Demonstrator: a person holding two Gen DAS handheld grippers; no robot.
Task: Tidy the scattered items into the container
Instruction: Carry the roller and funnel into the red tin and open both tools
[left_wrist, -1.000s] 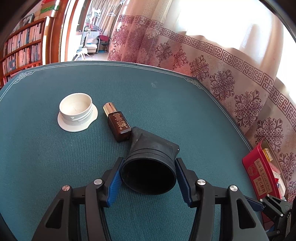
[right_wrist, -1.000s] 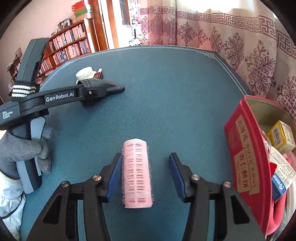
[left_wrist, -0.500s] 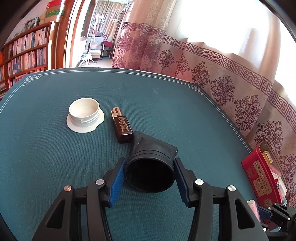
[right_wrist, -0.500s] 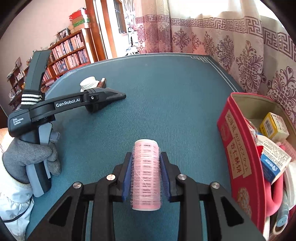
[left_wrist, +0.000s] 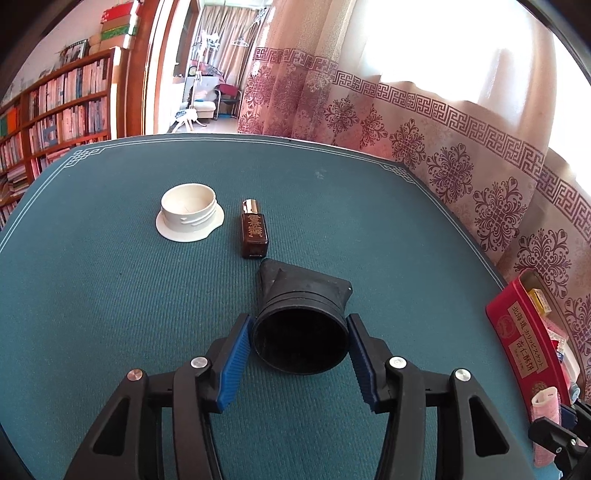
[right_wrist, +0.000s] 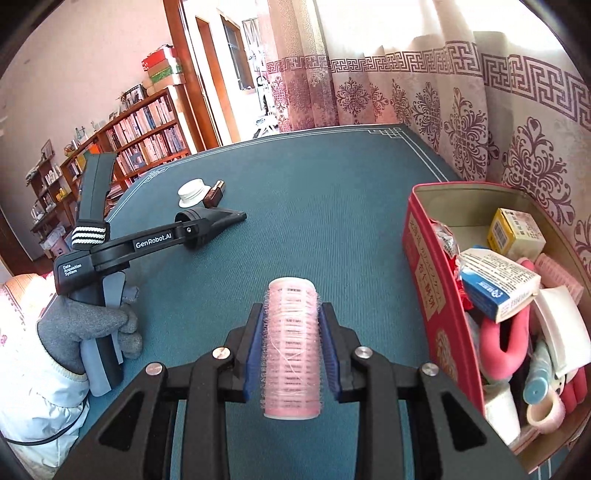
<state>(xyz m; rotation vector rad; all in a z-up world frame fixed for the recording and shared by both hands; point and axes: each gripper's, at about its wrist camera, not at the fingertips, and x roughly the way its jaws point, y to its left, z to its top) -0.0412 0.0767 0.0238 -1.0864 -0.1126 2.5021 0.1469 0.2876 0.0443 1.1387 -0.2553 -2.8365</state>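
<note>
Pink bristled hair roller, cylindrical and ribbed, sits clamped lengthwise between the blue pads of my right hand-held gripper, whose jaws have just been closing on it and are now narrowed against its sides. It is held above the teal woven worktop, just left of the red rectangular tin box with printed labels, which stands at the worktop's right edge by the patterned curtain. That box is already crowded: a small yellow carton, a blue-and-white carton, a pink curved foam piece and other small things lie heaped inside.

My left hand-held gripper, held in my grey-gloved left hand, stands about half open with a black rubber cone-shaped hood between its blue pads; the hood's round mouth faces the camera and nearly fills the gap, but I cannot tell whether the pads press on it. It lies on the worktop, its narrow end near a small dark brown glass bottle with a gold cap. Just left of the bottle, apart from it, rests a white round plastic lid with a flared rim, open side up. Wooden bookshelves line the wall beyond.
</note>
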